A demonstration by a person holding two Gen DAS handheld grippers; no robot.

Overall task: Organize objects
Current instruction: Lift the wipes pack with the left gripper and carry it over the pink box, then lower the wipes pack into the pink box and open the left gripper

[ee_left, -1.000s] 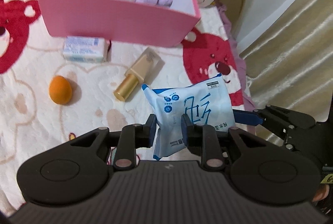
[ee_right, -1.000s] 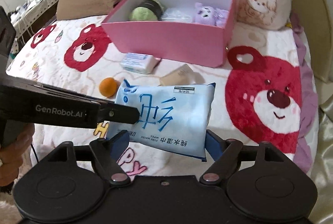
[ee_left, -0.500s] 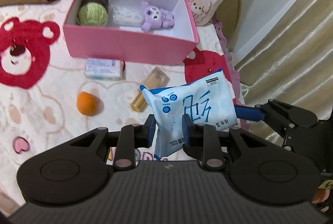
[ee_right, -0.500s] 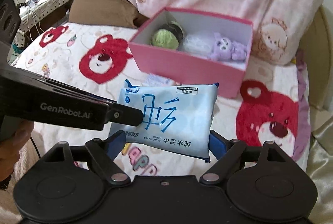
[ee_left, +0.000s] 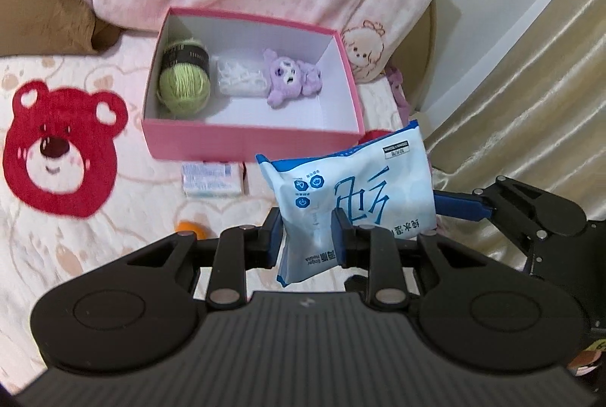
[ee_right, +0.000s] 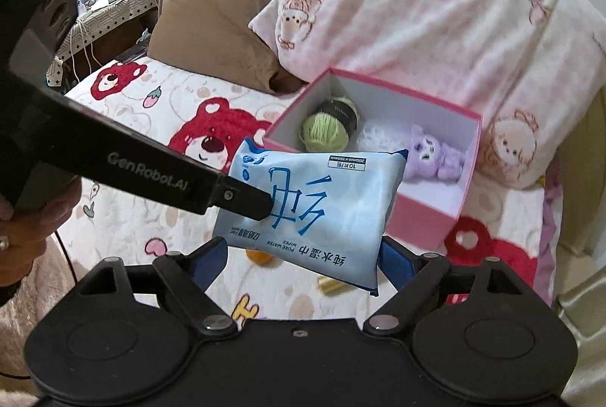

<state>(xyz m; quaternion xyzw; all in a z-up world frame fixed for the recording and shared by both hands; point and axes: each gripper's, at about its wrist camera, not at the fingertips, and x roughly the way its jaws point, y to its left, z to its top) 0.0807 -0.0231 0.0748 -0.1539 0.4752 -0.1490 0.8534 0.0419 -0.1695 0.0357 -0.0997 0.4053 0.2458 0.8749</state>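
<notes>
Wipes pack (ee_left: 352, 195) pinched by left claw (ee_left: 307, 236), beside box (ee_left: 250, 142)

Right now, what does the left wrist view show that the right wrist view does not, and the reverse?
Only the left wrist view shows the small pale blue-and-white packet on the blanket below the pink cardboard box, and the beige curtain.

Only the right wrist view shows the brown pillow, the cluttered side table and the gold tube under the pack.

Both show the blue-and-white wet wipes pack pinched by the left gripper, the box holding green yarn and a purple plush toy, and the right gripper wide open around the pack.
</notes>
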